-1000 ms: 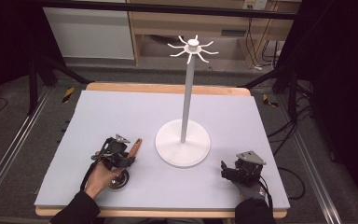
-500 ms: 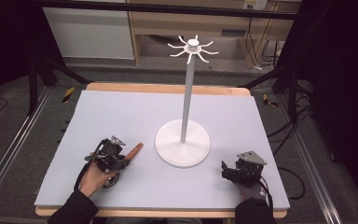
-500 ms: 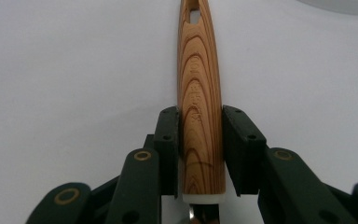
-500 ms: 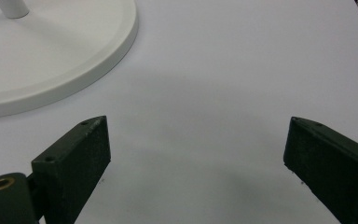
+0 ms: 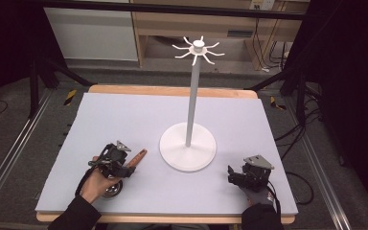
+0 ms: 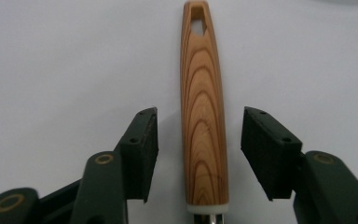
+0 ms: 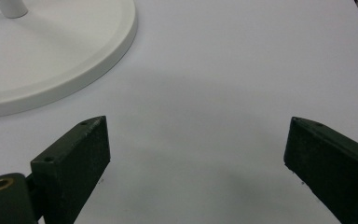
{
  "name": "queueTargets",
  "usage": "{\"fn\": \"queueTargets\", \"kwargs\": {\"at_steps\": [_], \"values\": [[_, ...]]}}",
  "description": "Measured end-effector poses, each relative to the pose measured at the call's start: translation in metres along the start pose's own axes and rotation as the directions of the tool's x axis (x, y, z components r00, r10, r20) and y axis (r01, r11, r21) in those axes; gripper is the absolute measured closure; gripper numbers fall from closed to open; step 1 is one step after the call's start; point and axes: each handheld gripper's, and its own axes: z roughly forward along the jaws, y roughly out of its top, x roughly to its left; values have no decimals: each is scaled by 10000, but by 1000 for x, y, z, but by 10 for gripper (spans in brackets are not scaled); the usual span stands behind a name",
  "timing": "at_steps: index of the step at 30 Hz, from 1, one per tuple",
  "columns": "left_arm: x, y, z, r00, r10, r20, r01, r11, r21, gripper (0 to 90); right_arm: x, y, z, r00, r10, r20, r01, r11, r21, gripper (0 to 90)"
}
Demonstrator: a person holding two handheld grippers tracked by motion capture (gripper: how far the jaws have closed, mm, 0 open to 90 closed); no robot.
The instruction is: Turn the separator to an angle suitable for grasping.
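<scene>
My left gripper (image 5: 129,165), lower left of frame, has just been opening its jaws; the striped wooden handle (image 6: 203,112) lies between them, untouched, its metal end cut off. My right gripper (image 5: 235,176) gapes empty on matte lavender table (image 5: 124,115). Beyond, a white stand (image 5: 188,146).

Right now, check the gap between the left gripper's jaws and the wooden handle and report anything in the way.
Nothing visible stands in the way. The wooden handle lies flat on the grey mat between the open jaws of the left gripper, which have just been opening, with bare mat on each side of it. The pads do not touch it.
</scene>
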Motion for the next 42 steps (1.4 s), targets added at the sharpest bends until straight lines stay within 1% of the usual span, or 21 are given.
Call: {"fn": "queueTargets", "kwargs": {"at_steps": [1,2,4,5,7,8,11,12,13,14,15,17,18,19,20,21,25,31,33,37,42], "values": [[0,0,0,10000,0,0,0,10000,0,436,-1,0,0,10000,58,-10,-58,10000,24,74],[0,6,-2,10000,-28,16,28,9998,-220,413,-1,0,0,9999,138,-25,-138,9999,36,74],[1,9,-2,10000,7,29,-6,9995,-312,405,-3,1,0,9999,148,8,-148,9999,25,73],[0,12,-2,10000,52,70,-49,9993,-382,403,-5,0,0,9994,359,-33,-359,9993,38,73],[0,19,3,9994,158,306,-146,9991,-405,405,-4,-1,0,9996,298,-28,-297,9995,109,74],[0,21,6,9991,166,396,-153,9993,-328,405,-4,-1,0,9997,241,-52,-240,9997,91,76],[0,24,11,9991,200,361,-195,9997,-137,417,-3,0,0,9996,258,-102,-257,9996,69,77],[-1,24,14,9993,180,312,-178,9998,-96,421,-4,0,0,9996,243,-118,-243,9997,59,76],[0,24,15,9993,258,267,-258,9997,8,426,-4,0,0,9995,281,-148,-280,9996,54,76],[1,23,18,9995,212,212,-216,9996,164,438,-4,0,0,9996,237,-156,-236,9997,61,76],[1,22,19,9997,134,225,-138,9997,178,447,-4,0,0,9996,232,-173,-231,9997,68,76],[2,21,19,9997,131,197,-134,9998,168,471,-4,0,0,9995,275,-183,-274,9996,74,76],[3,21,20,9997,137,215,-142,9996,233,471,-4,0,1,9997,195,-173,-194,9998,84,76],[3,21,21,9996,117,246,-124,9996,259,512,-3,1,1,9997,157,-170,-155,9998,123,76],[3,21,22,9997,176,170,-180,9995,249,525,-2,1,1,9998,141,-168,-138,9998,141,76],[3,20,23,9999,99,136,-103,9994,322,539,-2,1,1,9998,125,-158,-123,9998,156,76],[6,19,23,9998,5,208,-10,9998,222,564,-2,1,2,9998,91,-184,-88,9998,172,76],[5,19,23,9998,122,137,-126,9994,307,568,-2,1,2,9998,68,-188,-64,9998,180,76],[4,20,22,9996,184,214,-195,9984,524,568,-2,1,2,9998,97,-180,-93,9998,198,76],[5,19,21,9994,150,308,-168,9981,591,571,-2,1,3,9998,37,-205,-32,9998,213,76],[3,20,21,9996,169,233,-183,9977,653,598,-1,1,3,9997,63,-227,-57,9996,279,76]]}}
